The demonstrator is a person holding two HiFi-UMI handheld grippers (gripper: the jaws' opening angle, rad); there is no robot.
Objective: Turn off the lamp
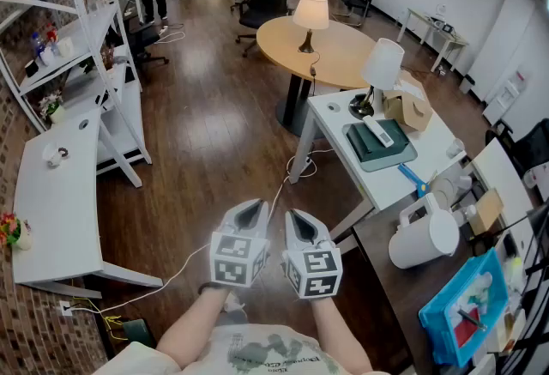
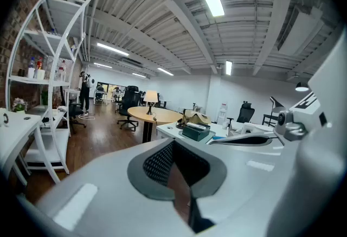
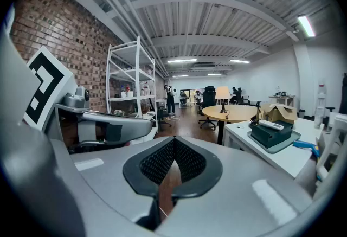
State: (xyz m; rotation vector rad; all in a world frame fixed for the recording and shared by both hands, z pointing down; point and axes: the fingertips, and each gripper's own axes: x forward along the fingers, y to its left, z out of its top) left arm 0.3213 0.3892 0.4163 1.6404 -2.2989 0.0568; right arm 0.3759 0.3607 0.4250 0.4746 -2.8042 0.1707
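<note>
A lit table lamp (image 1: 310,17) with a cream shade stands on a round wooden table (image 1: 343,51) far ahead; it also glows small in the left gripper view (image 2: 150,97) and as a lamp in the right gripper view (image 3: 222,93). A second white-shaded lamp (image 1: 383,66) stands on the nearer white desk (image 1: 343,120). My left gripper (image 1: 251,210) (image 2: 173,143) and right gripper (image 1: 297,217) (image 3: 174,141) are held side by side close to my body, over the wood floor, well short of both lamps. Both have their jaws together with nothing held.
On the white desk lie a green tray with a remote (image 1: 380,144) and a cardboard box (image 1: 410,107). A white kettle (image 1: 425,236) sits on a dark bench at right. A white shelf unit (image 1: 94,47) and white table (image 1: 51,202) line the left. A cable (image 1: 171,275) crosses the floor.
</note>
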